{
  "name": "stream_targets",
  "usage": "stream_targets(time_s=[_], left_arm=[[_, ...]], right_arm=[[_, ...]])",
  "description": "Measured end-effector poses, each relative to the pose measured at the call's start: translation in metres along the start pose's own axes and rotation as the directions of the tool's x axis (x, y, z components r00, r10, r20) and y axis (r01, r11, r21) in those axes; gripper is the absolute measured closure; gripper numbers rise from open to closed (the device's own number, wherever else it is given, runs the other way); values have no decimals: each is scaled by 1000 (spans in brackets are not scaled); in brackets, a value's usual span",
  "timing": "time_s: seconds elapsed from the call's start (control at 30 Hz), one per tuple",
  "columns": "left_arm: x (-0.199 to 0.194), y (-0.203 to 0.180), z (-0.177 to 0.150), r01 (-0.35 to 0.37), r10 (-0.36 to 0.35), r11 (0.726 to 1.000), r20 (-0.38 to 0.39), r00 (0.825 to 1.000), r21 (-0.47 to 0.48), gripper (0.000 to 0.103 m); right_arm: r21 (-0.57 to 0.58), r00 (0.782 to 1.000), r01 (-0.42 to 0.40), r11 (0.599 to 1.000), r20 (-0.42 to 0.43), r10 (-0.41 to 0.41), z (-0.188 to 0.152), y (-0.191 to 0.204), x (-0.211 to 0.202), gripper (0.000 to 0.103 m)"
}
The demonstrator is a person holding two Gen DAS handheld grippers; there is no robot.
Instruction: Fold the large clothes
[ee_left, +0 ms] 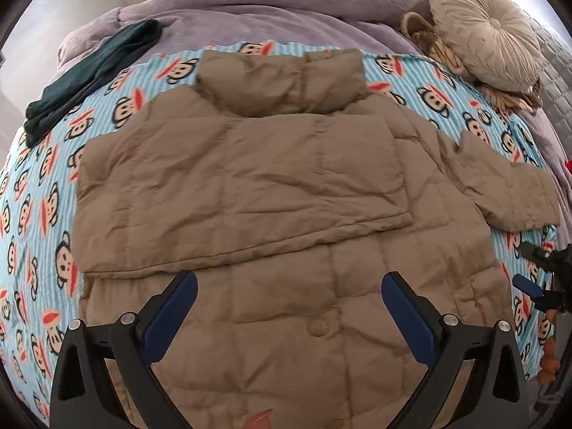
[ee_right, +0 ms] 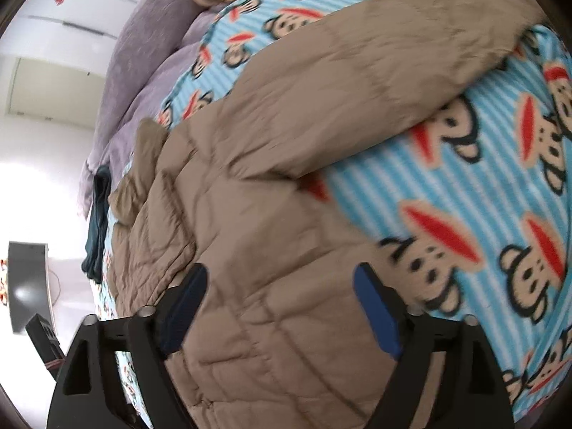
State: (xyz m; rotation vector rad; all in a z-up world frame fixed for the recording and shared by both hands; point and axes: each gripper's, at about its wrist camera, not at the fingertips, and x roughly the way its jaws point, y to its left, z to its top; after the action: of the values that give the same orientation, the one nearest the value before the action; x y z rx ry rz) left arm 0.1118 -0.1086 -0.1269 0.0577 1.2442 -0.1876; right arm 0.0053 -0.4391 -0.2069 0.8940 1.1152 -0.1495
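Tan quilted jacket (ee_left: 271, 186) lies flat on a bed, on a blue striped blanket (ee_left: 39, 221) printed with cartoon monkeys. Collar (ee_left: 282, 78) at the far end. One sleeve is folded across the body, its edge running left to right over the middle; the other sleeve (ee_left: 511, 193) lies spread out to the right. Left tool (ee_left: 289, 286) hangs over the near part of the jacket, jaws wide apart, nothing between the blue pads. Right tool (ee_right: 279, 279) is over the jacket's right side near the spread sleeve (ee_right: 393, 53), jaws also wide apart and empty; that view is blurred. Right tool (ee_left: 536, 279) also shows at the right edge of the left wrist view. Dark green garment (ee_left: 89, 75) lies far left; round beige cushion (ee_left: 489, 32) far right; purple bedding (ee_left: 271, 10) beyond the blanket.
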Motion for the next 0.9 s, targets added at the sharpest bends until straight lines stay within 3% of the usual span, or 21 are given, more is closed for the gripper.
stream_targets(time_s=[0.07, 0.23, 0.33, 0.43, 0.7, 0.9], left_arm=[[2, -8, 1, 3, -3, 1000, -7, 1000, 11, 0], [8, -30, 2, -7, 7, 999, -17, 1000, 53, 0], [12, -41, 3, -2, 4, 997, -25, 1000, 73, 0], [17, -50, 4, 5, -2, 997, -45, 999, 79, 0], [31, -64, 14, 15, -10, 998, -71, 997, 68, 0], [36, -75, 19, 55, -48, 996, -81, 996, 77, 0]], right_arm=[[23, 1000, 1, 1000, 28, -2, 7, -13, -7, 0], [91, 990, 23, 996, 138, -35, 28, -52, -28, 0], [134, 973, 45, 990, 219, -74, 41, -74, -42, 0], [174, 973, 64, 983, 208, -100, 65, -98, -46, 0], [362, 953, -137, 922, 304, 22, 126, -166, -50, 0], [443, 927, -269, 855, 359, 106, 151, -186, -44, 2]])
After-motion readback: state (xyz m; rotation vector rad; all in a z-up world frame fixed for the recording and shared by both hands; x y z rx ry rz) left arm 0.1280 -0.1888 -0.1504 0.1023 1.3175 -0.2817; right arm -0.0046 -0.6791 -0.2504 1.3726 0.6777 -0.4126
